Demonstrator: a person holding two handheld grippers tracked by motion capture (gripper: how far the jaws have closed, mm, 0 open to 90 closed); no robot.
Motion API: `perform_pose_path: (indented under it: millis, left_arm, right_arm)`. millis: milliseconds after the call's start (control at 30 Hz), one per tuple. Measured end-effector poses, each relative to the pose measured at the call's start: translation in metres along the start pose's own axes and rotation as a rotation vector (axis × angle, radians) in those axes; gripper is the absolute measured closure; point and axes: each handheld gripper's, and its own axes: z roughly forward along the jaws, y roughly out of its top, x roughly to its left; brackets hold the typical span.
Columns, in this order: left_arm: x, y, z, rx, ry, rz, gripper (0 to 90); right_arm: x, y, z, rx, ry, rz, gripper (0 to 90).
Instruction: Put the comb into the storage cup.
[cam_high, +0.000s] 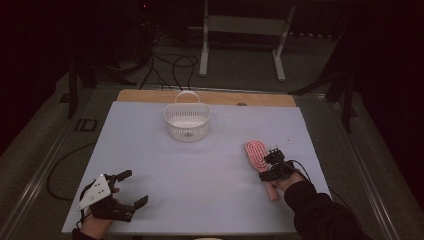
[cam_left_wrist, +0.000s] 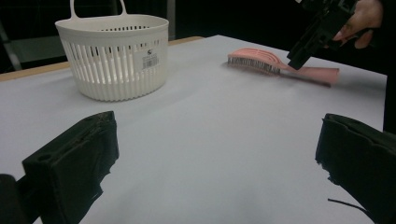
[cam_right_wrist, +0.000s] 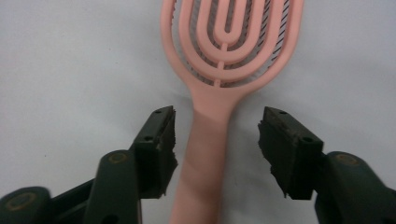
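Seemingly unreadable label, white basket

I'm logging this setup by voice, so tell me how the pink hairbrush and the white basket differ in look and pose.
The hairbrush is pink, flat and long, lying bristles-down on the table; the basket is white, round and deep, standing upright with its handle up. The hairbrush has looping open ribs, the basket straight slotted walls. The hairbrush handle lies between the open jaws of the right gripper; the basket stands apart, untouched. Both look plastic.
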Motion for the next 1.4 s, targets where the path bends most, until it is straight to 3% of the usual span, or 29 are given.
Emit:
perform_pose_path:
  millis: [267,367,600,800,967,1033,1100,1233,1400]
  left_arm:
    - [0.000,0.000,0.000,0.001,-0.002,-0.002,0.1]
    - [0.000,0.000,0.000,0.002,-0.005,-0.002,0.1]
    - [0.001,-0.001,0.001,0.004,-0.006,-0.004,0.1]
    - [0.001,-0.001,0.000,0.004,-0.001,-0.003,0.1]
    - [0.001,-0.001,0.001,0.008,-0.004,-0.003,0.1]
    - [0.001,-0.001,0.001,0.008,-0.007,-0.004,0.1]
    - [0.001,-0.001,0.001,0.009,-0.007,-0.005,0.1]
    - [0.001,-0.001,0.002,0.010,-0.007,-0.007,0.1]
    - [0.001,-0.001,0.002,0.007,-0.007,-0.010,0.1]
  right_arm:
    - [0.000,0.008,0.015,0.078,0.024,0.025,53.7]
    - [-0.001,0.009,0.019,0.089,0.032,0.044,57.5]
    - [0.001,0.009,0.025,0.103,0.014,0.030,61.4]
    - [0.005,0.009,0.026,0.085,-0.006,0.021,65.7]
    - [0.006,0.006,0.026,0.063,-0.003,-0.037,69.0]
    - [0.008,0.005,0.025,0.053,-0.008,-0.089,69.7]
    - [0.009,0.004,0.025,0.047,-0.012,-0.090,69.9]
    - [0.010,0.000,0.024,0.006,-0.014,-0.145,70.3]
    - [0.004,-0.001,0.021,-0.029,0.027,-0.134,70.5]
